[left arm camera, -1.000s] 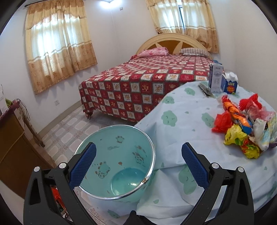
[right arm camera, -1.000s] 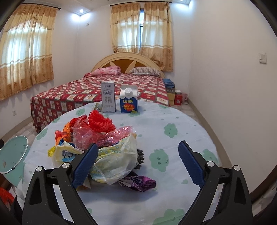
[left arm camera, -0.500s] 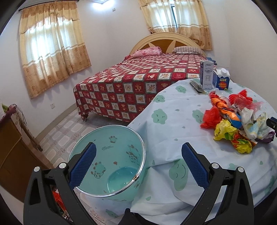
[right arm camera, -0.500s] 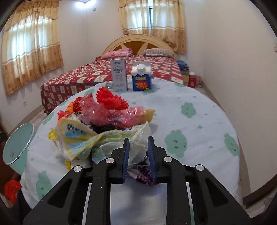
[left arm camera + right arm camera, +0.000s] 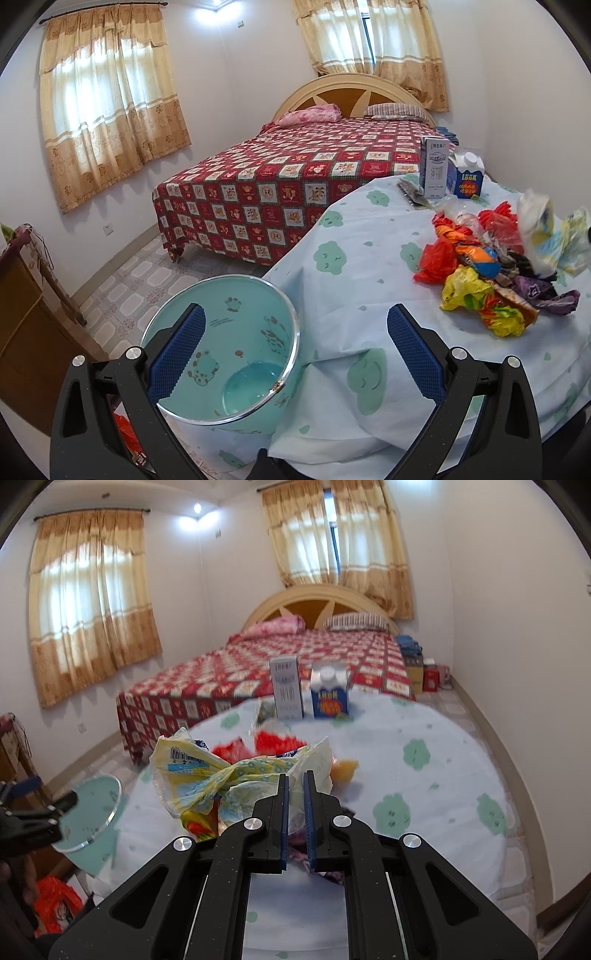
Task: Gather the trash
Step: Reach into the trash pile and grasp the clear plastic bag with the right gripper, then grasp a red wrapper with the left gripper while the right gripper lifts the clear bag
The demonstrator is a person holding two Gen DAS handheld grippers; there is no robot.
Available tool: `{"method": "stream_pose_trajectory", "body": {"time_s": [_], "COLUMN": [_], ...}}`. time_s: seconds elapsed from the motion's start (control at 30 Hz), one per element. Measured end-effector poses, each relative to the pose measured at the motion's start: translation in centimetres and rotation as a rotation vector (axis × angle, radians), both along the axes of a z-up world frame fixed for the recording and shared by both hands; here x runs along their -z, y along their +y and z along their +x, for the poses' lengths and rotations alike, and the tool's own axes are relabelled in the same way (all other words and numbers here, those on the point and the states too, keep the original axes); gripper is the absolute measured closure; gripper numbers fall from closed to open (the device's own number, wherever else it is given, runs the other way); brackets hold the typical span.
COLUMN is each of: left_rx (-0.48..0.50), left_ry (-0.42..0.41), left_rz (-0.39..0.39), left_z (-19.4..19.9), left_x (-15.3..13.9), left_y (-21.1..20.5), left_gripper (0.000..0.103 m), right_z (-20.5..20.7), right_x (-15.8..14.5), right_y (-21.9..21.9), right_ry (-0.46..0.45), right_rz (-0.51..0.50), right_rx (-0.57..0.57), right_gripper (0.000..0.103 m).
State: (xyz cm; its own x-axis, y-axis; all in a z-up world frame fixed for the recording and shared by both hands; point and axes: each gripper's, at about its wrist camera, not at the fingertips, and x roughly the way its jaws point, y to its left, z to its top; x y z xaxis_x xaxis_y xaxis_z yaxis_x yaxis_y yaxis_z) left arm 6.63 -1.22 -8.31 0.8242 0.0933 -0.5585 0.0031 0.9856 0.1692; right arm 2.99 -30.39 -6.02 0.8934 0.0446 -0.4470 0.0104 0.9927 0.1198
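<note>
- The bed (image 5: 317,173) fills the far part of the room, under a red patchwork cover with a pink pillow (image 5: 310,113) and a striped pillow (image 5: 397,110) at its arched headboard.
- The round surface (image 5: 369,266) stands nearer, draped in a pale blue cloth printed with green clouds.
- A pale teal waste bin (image 5: 229,354) with cartoon prints stands on the tiled floor, right against the hanging edge of the cloth; nothing shows on the part of its bottom that can be seen.
- The left tongs (image 5: 295,354) hang over the bin and the edge of the surface, their blue-padded jaws spread wide with nothing between them.
- The right tongs (image 5: 294,805) have their jaws drawn nearly together, pinching a fold of a crumpled yellow, white and blue plastic wrapper (image 5: 207,775), which is raised above the rest of the litter.
- In the left wrist view that same wrapper (image 5: 546,236) shows blurred at the right-hand side, above the pile.
- The trash pile (image 5: 487,277) lies on the surface, well apart from the bin: red, orange, yellow and purple bags and wrappers bunched together.
- A tall grey-white carton (image 5: 436,173) stands upright at the far edge of the surface.
- A blue carton (image 5: 467,177) with a white screw cap stands just beside it, on its right.
- A dark flat packet (image 5: 412,192) lies on the cloth just left of the grey-white carton.
</note>
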Motion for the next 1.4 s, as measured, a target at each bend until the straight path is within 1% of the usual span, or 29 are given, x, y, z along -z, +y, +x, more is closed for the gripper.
{"method": "stream_pose_trajectory", "body": {"time_s": [0.1, 0.17, 0.3, 0.37, 0.5, 0.6, 0.67, 0.73, 0.77, 0.87, 0.9, 0.93, 0.97, 1.03, 1.07, 1.27, 1.4], "left_rx": [0.014, 0.028, 0.070, 0.091, 0.127, 0.143, 0.143, 0.137, 0.136, 0.150, 0.159, 0.178, 0.189, 0.197, 0.208, 0.214, 0.193], "left_ry": [-0.007, -0.009, -0.008, -0.005, 0.006, 0.029, 0.055, 0.088, 0.103, 0.170, 0.180, 0.192, 0.197, 0.167, 0.156, 0.077, 0.065], "left_rz": [-0.008, -0.013, -0.011, -0.015, -0.003, 0.010, 0.009, 0.003, -0.003, -0.025, -0.033, -0.039, -0.037, -0.034, -0.028, -0.030, -0.031], "left_z": [0.3, 0.7, 1.5, 2.1, 3.8, 5.0, 5.9, 6.8, 7.0, 8.0, 8.0, 8.0, 7.9, 7.2, 6.9, 5.3, 5.1], "left_x": [-0.3, -0.4, -0.5, -0.6, -0.3, 0.3, 1.1, 1.9, 2.2, 3.4, 3.5, 3.6, 3.6, 2.8, 2.5, -0.5, -0.9], "left_y": [-1.0, -2.3, -5.5, -7.2, -11.1, -13.0, -13.9, -14.3, -14.4, -14.6, -14.6, -14.6, -14.7, -14.3, -14.2, -11.5, -10.1], "left_gripper": [0.006, 0.006, 0.006, 0.006, 0.006, 0.006, 0.009, 0.019, 0.022, 0.050, 0.071, 0.086, 0.087, 0.098, 0.101, 0.102, 0.102], "right_z": [-0.5, -0.3, 0.6, 0.8, 1.4, 2.1, 2.3, 2.5, 2.6, 2.7, 2.5, 2.5, 2.3, 2.2, 1.9, 1.3, 1.4], "right_x": [-1.1, -1.2, -0.3, 0.4, 1.6, 2.3, 2.8, 3.0, 3.2, 3.7, 3.8, 3.8, 3.9, 3.7, 3.6, 2.0, 1.4], "right_y": [-1.7, -3.0, -6.2, -7.4, -8.9, -9.1, -9.2, -9.0, -9.0, -9.0, -9.1, -9.0, -9.0, -8.9, -9.0, -8.7, -8.0], "right_ry": [-0.032, -0.034, -0.031, -0.022, -0.007, -0.003, -0.003, -0.003, -0.002, 0.001, 0.000, -0.002, -0.004, -0.012, -0.016, -0.057, -0.067], "right_rz": [-0.006, -0.012, -0.017, -0.001, 0.014, 0.015, 0.019, 0.026, 0.032, 0.046, 0.047, 0.049, 0.048, 0.048, 0.048, 0.036, 0.027], "right_rx": [0.058, 0.103, 0.201, 0.226, 0.247, 0.238, 0.232, 0.226, 0.222, 0.208, 0.205, 0.201, 0.198, 0.196, 0.197, 0.205, 0.201], "right_gripper": [0.095, 0.095, 0.095, 0.095, 0.095, 0.095, 0.095, 0.095, 0.095, 0.095, 0.095, 0.094, 0.095, 0.095, 0.095, 0.094, 0.095]}}
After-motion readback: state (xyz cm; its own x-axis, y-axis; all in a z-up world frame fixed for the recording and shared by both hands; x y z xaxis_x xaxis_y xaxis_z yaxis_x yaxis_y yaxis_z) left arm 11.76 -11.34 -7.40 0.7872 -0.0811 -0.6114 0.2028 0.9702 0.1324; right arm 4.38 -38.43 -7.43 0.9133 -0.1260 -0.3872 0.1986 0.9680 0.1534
